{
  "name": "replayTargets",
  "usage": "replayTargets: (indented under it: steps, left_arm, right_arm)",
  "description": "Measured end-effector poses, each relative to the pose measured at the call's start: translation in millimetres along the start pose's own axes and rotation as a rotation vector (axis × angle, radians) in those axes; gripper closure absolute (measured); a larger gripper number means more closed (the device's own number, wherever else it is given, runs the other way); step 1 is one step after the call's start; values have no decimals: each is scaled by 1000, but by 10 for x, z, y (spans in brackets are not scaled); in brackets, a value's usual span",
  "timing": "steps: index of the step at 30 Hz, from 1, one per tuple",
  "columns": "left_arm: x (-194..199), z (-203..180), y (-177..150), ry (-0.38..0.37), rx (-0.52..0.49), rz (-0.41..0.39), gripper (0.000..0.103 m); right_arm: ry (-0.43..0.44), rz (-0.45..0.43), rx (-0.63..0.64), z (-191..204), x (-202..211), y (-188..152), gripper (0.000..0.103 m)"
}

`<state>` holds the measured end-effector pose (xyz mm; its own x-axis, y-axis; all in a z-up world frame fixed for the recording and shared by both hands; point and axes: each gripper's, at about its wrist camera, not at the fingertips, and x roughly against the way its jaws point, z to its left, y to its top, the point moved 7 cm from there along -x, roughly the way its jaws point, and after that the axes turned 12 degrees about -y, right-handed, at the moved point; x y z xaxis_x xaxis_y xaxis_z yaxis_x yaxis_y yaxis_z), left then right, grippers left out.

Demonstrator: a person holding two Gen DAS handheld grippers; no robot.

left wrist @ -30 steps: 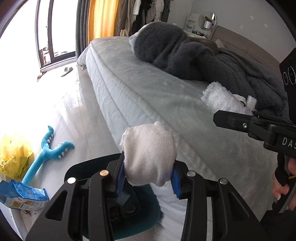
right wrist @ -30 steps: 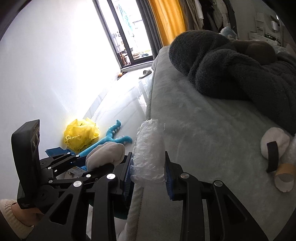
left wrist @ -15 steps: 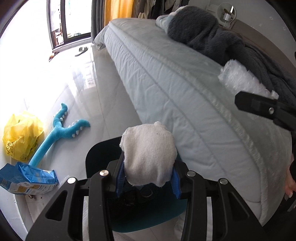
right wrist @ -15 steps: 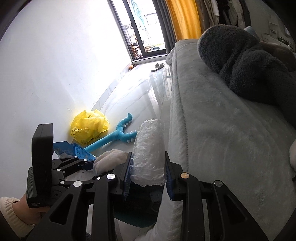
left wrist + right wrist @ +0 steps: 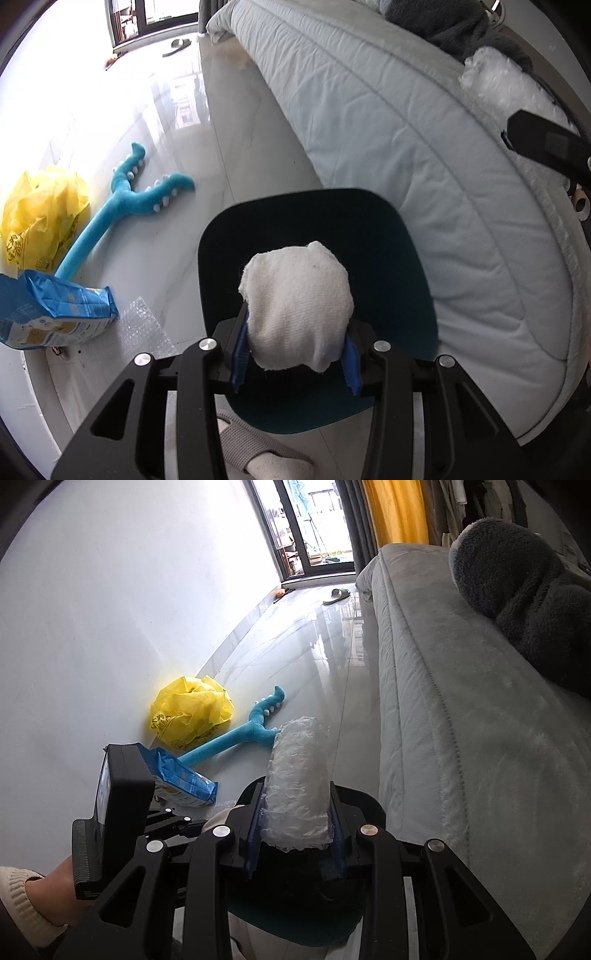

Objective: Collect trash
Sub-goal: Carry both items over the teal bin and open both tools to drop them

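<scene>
Left claw [image 5: 295,363] clamped on soft white cloth wad [image 5: 295,306] over teal bin [image 5: 406,266], right claw [image 5: 295,842] pinching light, squashy bubble-wrap roll [image 5: 299,775] mid-body; firm squeeze advised.

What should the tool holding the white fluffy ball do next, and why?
Probably open and let go. The left tool is shut on the white wad, which hangs right above the dark teal bin on the floor beside the bed, so it should fall inside. The right tool grips a bubble wrap roll, likely next.
</scene>
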<state>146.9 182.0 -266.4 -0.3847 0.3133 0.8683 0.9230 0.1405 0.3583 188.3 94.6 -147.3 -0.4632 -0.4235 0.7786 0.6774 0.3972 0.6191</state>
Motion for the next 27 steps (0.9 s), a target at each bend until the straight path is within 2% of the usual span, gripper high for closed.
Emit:
replayTargets:
  steps: [6,8,9,14,23,27]
  left_arm:
    - [-117,129,-132,1,7,63,52]
    - [-114,170,-158,-2,10,70,39]
    - [-102,176,-160,-2,7,68,36]
    - [68,199,-94,-8,0,17,25]
    - [440,220,115,-26,10,-120,16]
    - [605,191,200,-35,5,-182,15]
  right_arm:
    - [-5,45,24,123,-176,-77,71]
    - [-9,64,27,136,-245,-106,71]
    - [-11,71,28,144,-282,-118,71]
    - [-15,125,32,206,-519,-193,71]
    - [-33,195,36,263,-811,-359,71]
    - [-40,232,34,267,-923,-447,71]
